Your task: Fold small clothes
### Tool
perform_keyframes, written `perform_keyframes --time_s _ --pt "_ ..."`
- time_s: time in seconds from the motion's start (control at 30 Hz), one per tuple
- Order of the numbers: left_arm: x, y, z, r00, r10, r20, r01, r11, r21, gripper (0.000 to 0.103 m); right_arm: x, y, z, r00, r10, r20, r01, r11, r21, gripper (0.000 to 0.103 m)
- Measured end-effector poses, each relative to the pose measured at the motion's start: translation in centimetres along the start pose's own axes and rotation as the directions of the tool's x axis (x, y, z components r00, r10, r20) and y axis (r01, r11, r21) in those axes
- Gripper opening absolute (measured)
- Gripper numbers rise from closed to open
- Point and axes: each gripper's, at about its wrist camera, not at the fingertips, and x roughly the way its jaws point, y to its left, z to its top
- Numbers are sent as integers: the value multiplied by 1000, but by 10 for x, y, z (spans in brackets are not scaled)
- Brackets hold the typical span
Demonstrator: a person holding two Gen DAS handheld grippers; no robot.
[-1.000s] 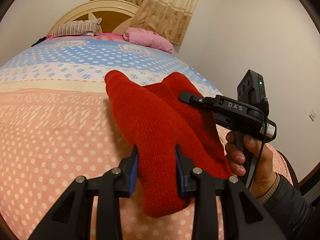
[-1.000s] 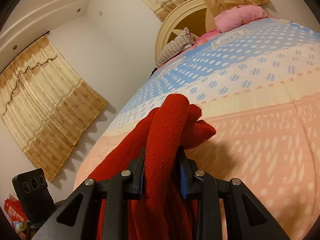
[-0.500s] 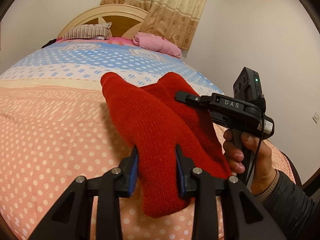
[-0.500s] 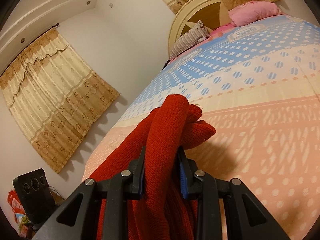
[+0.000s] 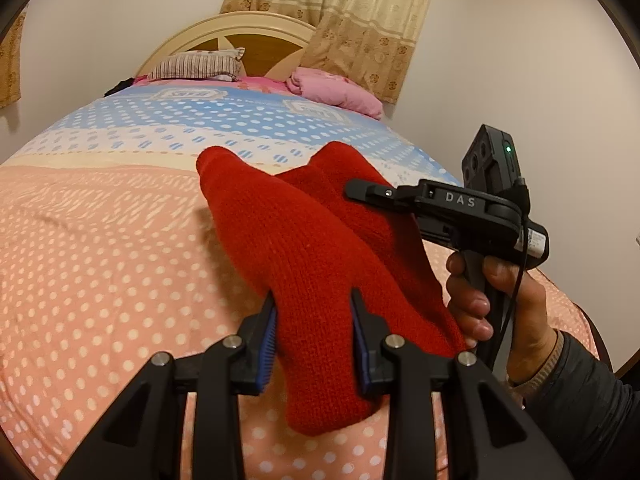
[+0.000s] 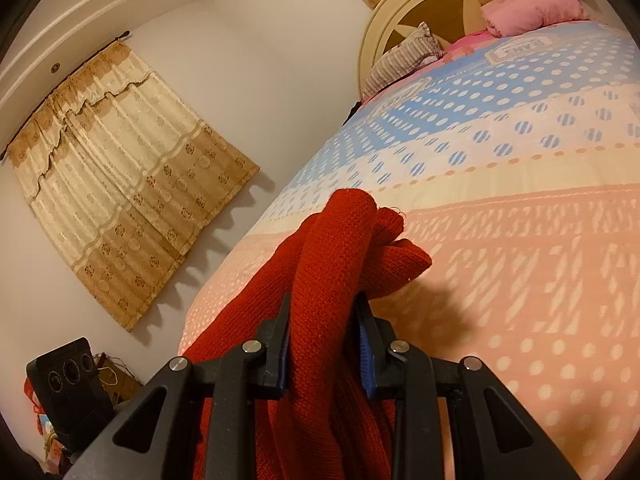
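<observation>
Looking along my left tool (image 5: 312,336), I see the red knit garment (image 5: 304,264), thick and ribbed, clamped between its two blue-padded fingers (image 5: 267,340). A rounded end droops below the tool toward me, and two lobes stretch away from it, raised above the bed (image 5: 100,260) with its peach polka-dot cover. My right tool (image 5: 360,191) comes in from the right side, level and side-on, its tip against the far lobe; from here I cannot tell how its jaws stand. My right hand (image 5: 500,300) wraps the tool's handle, dark sleeve at the wrist.

Looking along my right tool (image 6: 323,344), its jaws are pressed on a bunched, upright fold of the same red knit garment (image 6: 332,264), several layers thick. A short stub of knit pokes out to the right, and more fabric hangs down to the left and underneath. The bed (image 6: 520,280) slopes across behind, so this tool is rolled sideways. A striped pillow (image 6: 400,60) and a pink pillow (image 6: 528,12) sit by the headboard (image 6: 400,20).
</observation>
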Motion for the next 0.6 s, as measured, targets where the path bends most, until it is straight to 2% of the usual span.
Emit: perform_keyframes --time_s 0.27,0.6 --pt "-13 12 -9 999 33 7 -33 999 -7 34 22 16 -6 999 29 -35 -30 999 -21 28" --pt "-9 26 -18 998 66 -9 -66 997 -38 34 42 22 -7 997 24 -68 -26 999 -29 28"
